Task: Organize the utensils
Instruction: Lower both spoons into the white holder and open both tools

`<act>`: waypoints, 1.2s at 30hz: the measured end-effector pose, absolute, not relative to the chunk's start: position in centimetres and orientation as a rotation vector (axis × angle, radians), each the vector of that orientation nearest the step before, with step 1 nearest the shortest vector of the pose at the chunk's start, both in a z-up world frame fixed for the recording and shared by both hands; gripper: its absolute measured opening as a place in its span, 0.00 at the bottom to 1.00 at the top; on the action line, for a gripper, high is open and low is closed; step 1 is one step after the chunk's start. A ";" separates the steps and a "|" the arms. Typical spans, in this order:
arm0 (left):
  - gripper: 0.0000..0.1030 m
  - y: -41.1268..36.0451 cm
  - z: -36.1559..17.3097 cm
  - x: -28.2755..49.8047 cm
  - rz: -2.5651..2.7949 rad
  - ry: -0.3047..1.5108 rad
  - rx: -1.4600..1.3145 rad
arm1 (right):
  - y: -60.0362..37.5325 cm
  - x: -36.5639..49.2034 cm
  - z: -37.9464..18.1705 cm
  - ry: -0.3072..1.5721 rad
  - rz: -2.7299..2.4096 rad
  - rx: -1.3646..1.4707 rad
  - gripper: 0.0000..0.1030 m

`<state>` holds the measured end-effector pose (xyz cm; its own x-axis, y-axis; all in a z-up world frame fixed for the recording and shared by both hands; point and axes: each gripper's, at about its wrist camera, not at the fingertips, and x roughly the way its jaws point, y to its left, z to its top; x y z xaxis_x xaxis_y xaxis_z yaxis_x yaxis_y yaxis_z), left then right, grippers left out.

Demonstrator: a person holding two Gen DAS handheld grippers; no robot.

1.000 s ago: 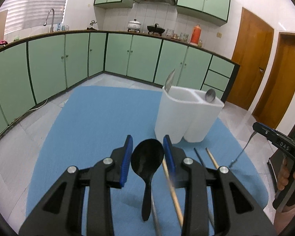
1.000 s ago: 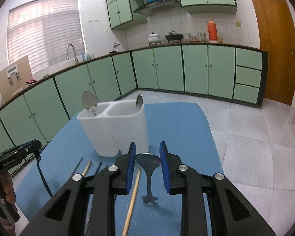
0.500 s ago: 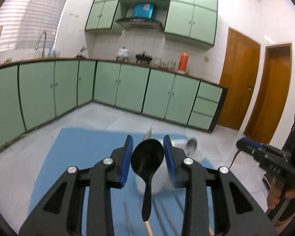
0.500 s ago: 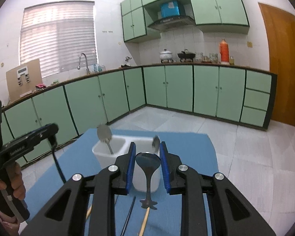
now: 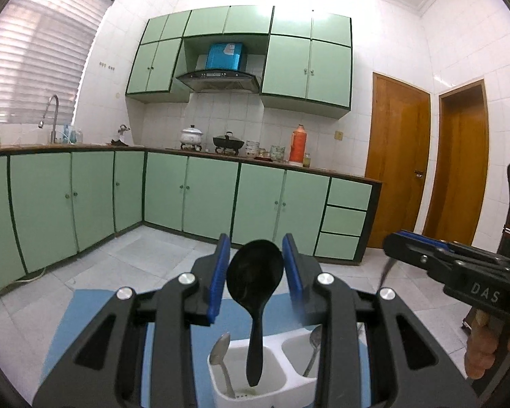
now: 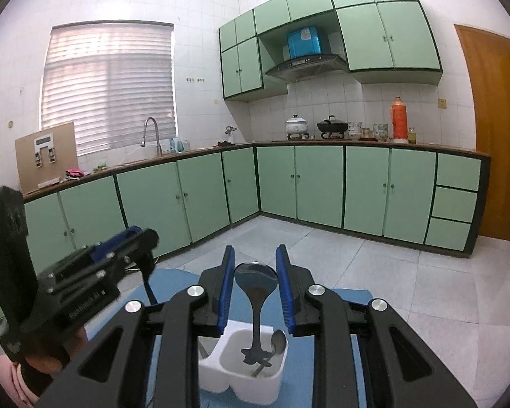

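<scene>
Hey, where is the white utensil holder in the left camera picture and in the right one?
Left wrist view: the white utensil holder sits at bottom centre, below the black spoon.
Right wrist view: it is at bottom centre, just left of the middle, under the metal spoon.
Shared landmark: the orange thermos on the counter.

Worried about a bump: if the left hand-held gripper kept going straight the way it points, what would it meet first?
Probably nothing close. The left hand-held gripper, gripping the black spoon, points nearly level over the white utensil holder, towards open floor and the green base cabinets far off. Depth is hard to judge.
</scene>
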<state>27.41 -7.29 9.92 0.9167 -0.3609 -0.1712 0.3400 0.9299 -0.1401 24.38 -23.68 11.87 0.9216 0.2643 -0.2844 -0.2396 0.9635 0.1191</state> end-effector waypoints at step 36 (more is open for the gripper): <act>0.83 -3.0 3.7 25.4 -0.313 0.284 -0.103 | -25.6 23.8 4.2 0.380 0.235 0.177 0.53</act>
